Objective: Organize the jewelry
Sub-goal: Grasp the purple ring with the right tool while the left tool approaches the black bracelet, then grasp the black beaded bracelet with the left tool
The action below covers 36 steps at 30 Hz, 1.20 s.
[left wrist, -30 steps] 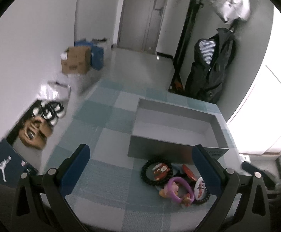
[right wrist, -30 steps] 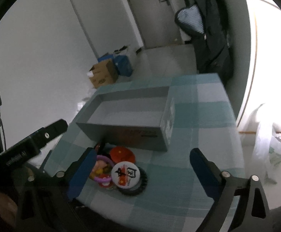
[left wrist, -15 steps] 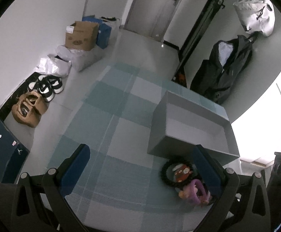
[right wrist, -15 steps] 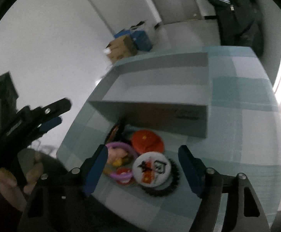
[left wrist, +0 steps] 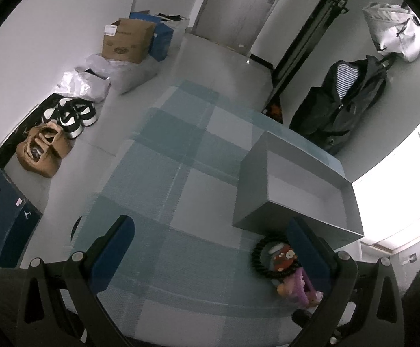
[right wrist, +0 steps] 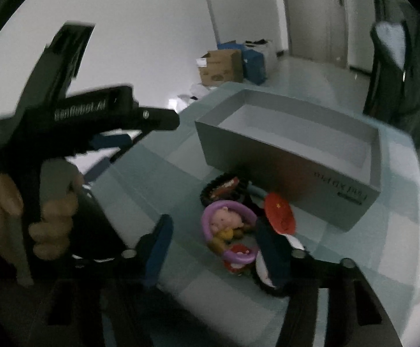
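Observation:
A pile of toy-like jewelry lies on the checked tablecloth in front of an open grey box. In the right wrist view I see a purple ring with a pig figure, a red disc and a black toothed ring. My right gripper is open, its fingers on either side of the purple ring, just above it. My left gripper is open and empty over bare cloth, left of the pile; the black ring and the grey box show beside its right finger.
The left gripper's body and the hand holding it fill the left of the right wrist view. On the floor left of the table are shoes, a brown bag and cardboard boxes. A dark jacket hangs behind the table.
My right gripper has come down and forward over the pile and narrowed around the purple ring. My left gripper has swung left and up, away from the pile.

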Tool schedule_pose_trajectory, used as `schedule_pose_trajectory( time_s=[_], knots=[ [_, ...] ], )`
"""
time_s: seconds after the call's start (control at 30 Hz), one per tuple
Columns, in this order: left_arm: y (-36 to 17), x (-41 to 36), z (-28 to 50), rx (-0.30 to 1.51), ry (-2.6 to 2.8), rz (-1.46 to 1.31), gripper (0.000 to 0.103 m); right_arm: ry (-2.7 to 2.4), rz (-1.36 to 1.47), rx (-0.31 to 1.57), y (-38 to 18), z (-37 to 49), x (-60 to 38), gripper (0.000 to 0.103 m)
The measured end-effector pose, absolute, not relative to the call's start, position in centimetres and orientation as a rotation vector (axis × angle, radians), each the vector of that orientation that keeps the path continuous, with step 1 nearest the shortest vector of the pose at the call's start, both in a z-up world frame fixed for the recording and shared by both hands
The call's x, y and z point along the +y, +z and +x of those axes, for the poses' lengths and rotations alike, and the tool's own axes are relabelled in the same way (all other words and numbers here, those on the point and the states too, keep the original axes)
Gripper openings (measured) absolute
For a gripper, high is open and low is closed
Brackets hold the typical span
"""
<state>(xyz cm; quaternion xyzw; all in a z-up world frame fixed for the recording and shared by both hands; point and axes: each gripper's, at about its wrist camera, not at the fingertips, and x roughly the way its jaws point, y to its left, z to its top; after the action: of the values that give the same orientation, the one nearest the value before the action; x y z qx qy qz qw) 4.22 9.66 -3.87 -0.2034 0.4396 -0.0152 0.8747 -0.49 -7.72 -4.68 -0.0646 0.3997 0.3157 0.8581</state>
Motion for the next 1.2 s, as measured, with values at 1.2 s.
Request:
schedule_pose_trajectory(
  time_s=[1.2],
  knots=[
    [-6.8, 3.9, 5.7, 1.114, -0.278, -0.329, 0.102, 0.653, 0.345, 0.792, -1.6, 2.0, -15.2, 0.012]
  ],
)
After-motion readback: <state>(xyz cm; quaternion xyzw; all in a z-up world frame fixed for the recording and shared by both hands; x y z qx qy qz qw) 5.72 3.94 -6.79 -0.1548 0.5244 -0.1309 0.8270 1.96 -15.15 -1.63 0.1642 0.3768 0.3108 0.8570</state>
